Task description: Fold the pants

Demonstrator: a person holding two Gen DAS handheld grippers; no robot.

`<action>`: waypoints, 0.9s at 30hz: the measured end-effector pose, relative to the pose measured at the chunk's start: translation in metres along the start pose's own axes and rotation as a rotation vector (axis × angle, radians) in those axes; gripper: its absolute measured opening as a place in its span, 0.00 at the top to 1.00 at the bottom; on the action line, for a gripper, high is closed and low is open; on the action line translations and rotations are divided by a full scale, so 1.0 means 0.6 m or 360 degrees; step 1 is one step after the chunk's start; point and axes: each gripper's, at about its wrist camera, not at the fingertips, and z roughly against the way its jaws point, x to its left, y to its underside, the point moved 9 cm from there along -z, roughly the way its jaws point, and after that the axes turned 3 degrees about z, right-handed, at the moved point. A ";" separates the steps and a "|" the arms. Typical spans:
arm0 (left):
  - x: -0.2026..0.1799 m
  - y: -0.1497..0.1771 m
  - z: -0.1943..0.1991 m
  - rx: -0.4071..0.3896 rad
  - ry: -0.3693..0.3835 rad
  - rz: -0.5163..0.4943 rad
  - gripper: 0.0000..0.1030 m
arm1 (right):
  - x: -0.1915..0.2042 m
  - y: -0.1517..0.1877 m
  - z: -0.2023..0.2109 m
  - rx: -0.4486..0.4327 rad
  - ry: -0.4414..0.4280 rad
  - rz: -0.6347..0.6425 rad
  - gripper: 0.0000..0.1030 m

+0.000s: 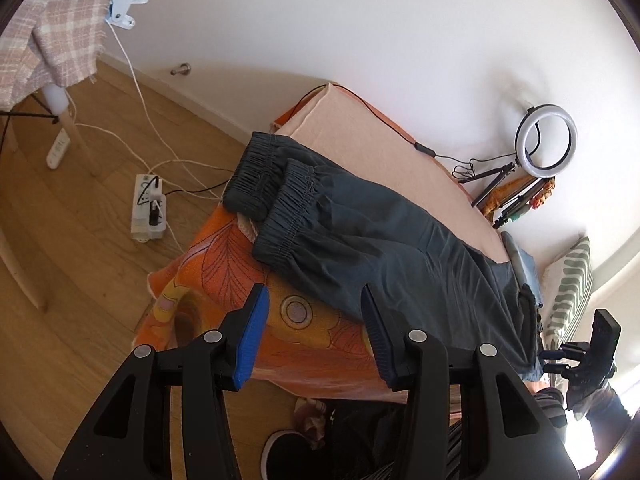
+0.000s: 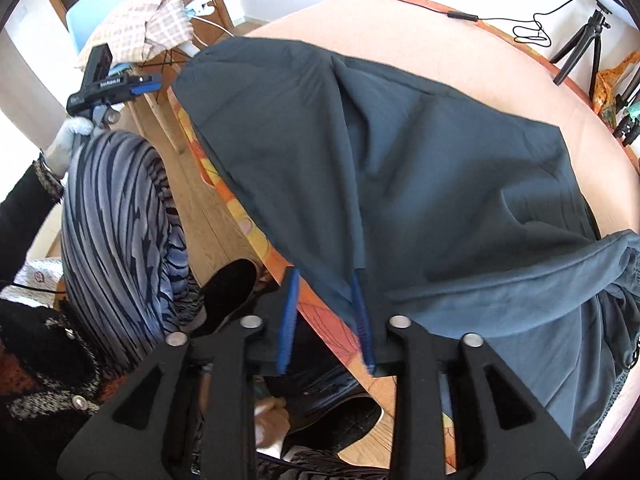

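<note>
Dark grey-blue pants [image 1: 384,248] lie along the table, both elastic ankle cuffs [image 1: 280,200] at the far end, one leg over the other. My left gripper [image 1: 312,320] is open and empty, hovering just short of the pants' near edge. In the right wrist view the pants [image 2: 400,160] spread across the table, waist end at the right. My right gripper [image 2: 326,296] is open at the pants' near edge; the cloth drapes over its right finger [image 2: 360,312]. The left gripper also shows in the right wrist view [image 2: 148,85], and the right gripper in the left wrist view [image 1: 556,360].
The table has a peach cover [image 1: 360,128] and an orange patterned cloth [image 1: 224,264]. A ring light [image 1: 546,142] and tripods stand at the back. A power strip [image 1: 148,208] and cables lie on the wood floor. A chair with a plaid cloth [image 2: 148,28] stands nearby.
</note>
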 end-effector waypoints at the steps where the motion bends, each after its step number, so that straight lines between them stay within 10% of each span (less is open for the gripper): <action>1: 0.002 -0.002 0.005 -0.0027 0.0002 0.0033 0.55 | 0.004 -0.015 0.005 -0.0045 -0.0013 0.0025 0.49; 11: 0.032 0.004 -0.021 -0.0120 -0.0032 0.0341 0.52 | 0.033 -0.211 -0.032 -0.0288 -0.0183 0.0087 0.47; 27: 0.034 0.008 -0.038 -0.0149 -0.0043 0.0440 0.47 | 0.147 -0.461 -0.214 -0.0161 -0.0382 0.0362 0.47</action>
